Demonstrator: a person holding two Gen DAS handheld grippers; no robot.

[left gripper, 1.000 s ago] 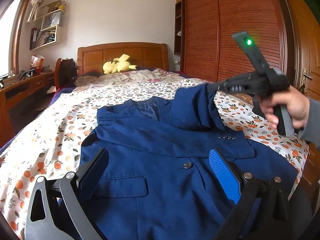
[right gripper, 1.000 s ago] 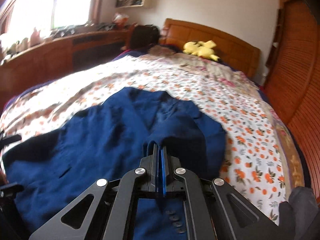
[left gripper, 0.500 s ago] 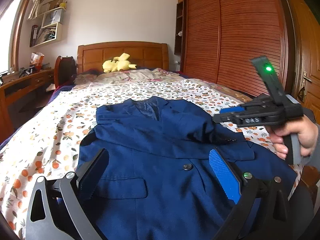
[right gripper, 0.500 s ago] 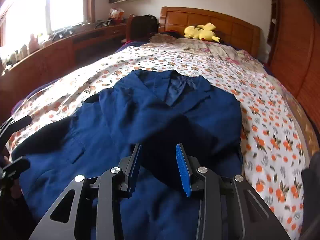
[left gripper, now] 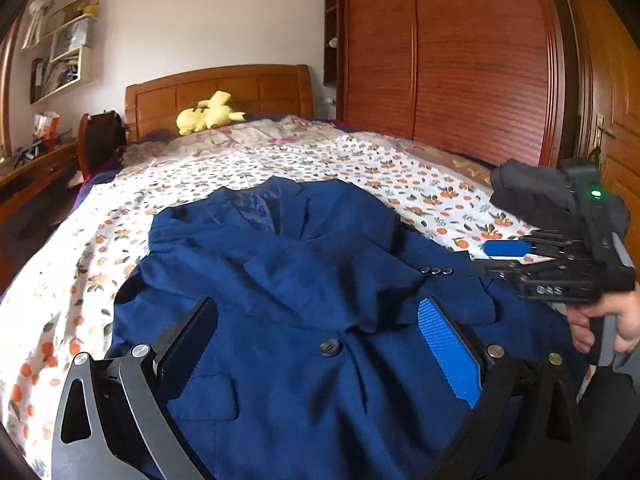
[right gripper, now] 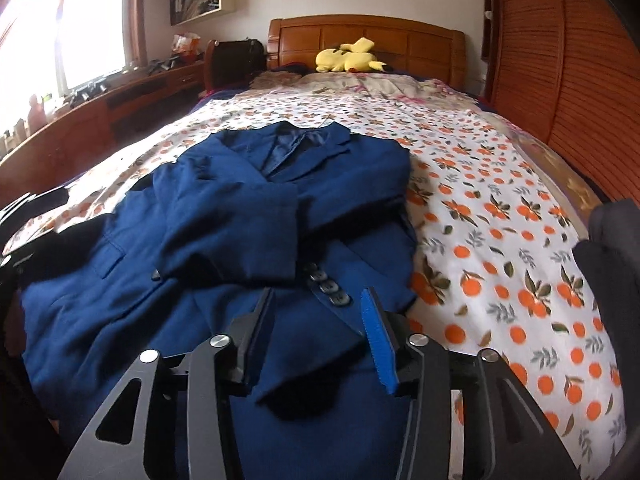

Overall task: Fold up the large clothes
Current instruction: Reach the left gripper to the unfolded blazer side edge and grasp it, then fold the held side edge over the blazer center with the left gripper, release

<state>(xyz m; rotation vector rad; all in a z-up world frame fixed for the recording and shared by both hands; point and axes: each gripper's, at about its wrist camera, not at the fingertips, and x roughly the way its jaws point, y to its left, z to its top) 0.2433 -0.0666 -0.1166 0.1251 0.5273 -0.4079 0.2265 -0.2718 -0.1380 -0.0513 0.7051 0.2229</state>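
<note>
A dark blue suit jacket [left gripper: 288, 280] lies face up on the bed, collar toward the headboard, both sleeves folded across its chest; it also shows in the right wrist view [right gripper: 248, 216]. My left gripper [left gripper: 316, 332] is open and empty, low over the jacket's lower front near its button. My right gripper [right gripper: 318, 320] is open and empty, just above the cuff buttons of the folded sleeve. From the left wrist view the right gripper [left gripper: 486, 258] hovers at the jacket's right edge.
The bed has an orange-print sheet [right gripper: 500, 208] and a wooden headboard [left gripper: 216, 92] with a yellow plush toy [left gripper: 208, 114]. A wooden wardrobe [left gripper: 448, 60] stands on the right. A desk [right gripper: 100, 108] runs along the left. A dark cloth bundle [left gripper: 532, 196] lies at the bed's right edge.
My right gripper let go of the right sleeve, which now lies folded across the jacket's chest. The right gripper opened and drew back low to the jacket's right edge.
</note>
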